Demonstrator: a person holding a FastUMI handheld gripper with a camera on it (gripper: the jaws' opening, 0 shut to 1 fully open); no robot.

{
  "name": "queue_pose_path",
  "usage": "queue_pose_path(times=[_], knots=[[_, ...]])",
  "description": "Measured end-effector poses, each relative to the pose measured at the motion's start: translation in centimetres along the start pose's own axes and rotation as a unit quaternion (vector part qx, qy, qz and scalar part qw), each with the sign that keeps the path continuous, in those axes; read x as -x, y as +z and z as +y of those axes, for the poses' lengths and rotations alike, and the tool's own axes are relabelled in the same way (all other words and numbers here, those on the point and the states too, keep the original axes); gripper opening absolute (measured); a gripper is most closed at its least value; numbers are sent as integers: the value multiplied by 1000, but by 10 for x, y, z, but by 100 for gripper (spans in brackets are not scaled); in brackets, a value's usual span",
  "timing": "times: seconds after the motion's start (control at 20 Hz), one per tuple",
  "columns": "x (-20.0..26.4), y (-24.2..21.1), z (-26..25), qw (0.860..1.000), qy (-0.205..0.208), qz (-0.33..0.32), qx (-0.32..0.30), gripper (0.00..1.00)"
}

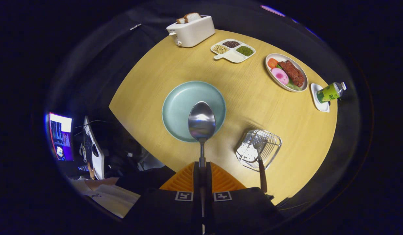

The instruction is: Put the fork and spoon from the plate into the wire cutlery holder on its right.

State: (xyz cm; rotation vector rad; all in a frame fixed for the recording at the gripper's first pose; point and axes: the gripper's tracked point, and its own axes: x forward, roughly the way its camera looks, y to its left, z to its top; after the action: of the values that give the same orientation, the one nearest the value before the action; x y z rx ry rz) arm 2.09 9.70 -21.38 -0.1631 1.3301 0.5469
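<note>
My gripper (201, 164) is shut on the handle of a metal spoon (201, 123), whose bowl sticks out ahead of the orange fingers (185, 178) and hangs above the near rim of the pale green plate (180, 101). The plate looks bare. To the right of the plate stands the wire cutlery holder (258, 149). A fork (261, 156) rests in it, tines inside the basket and handle leaning out toward me. I am held high above the round wooden table (149, 75).
Beyond the plate stand a white toaster (191, 31) with bread, a divided dish of beans (233, 50), an oval plate of food (286, 72) and a green bottle lying on a small white saucer (330, 93). A monitor and desk clutter (77, 143) sit left of the table.
</note>
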Motion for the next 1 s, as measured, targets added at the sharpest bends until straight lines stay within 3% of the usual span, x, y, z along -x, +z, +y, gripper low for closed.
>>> queue_pose_path(times=[0.3,0.65,1.0], knots=[[20,-43,-58,997,-33,74,-15,8],[-14,-51,-101,982,-46,184,5,8],[-31,-45,-117,971,-57,233,-2,8]])
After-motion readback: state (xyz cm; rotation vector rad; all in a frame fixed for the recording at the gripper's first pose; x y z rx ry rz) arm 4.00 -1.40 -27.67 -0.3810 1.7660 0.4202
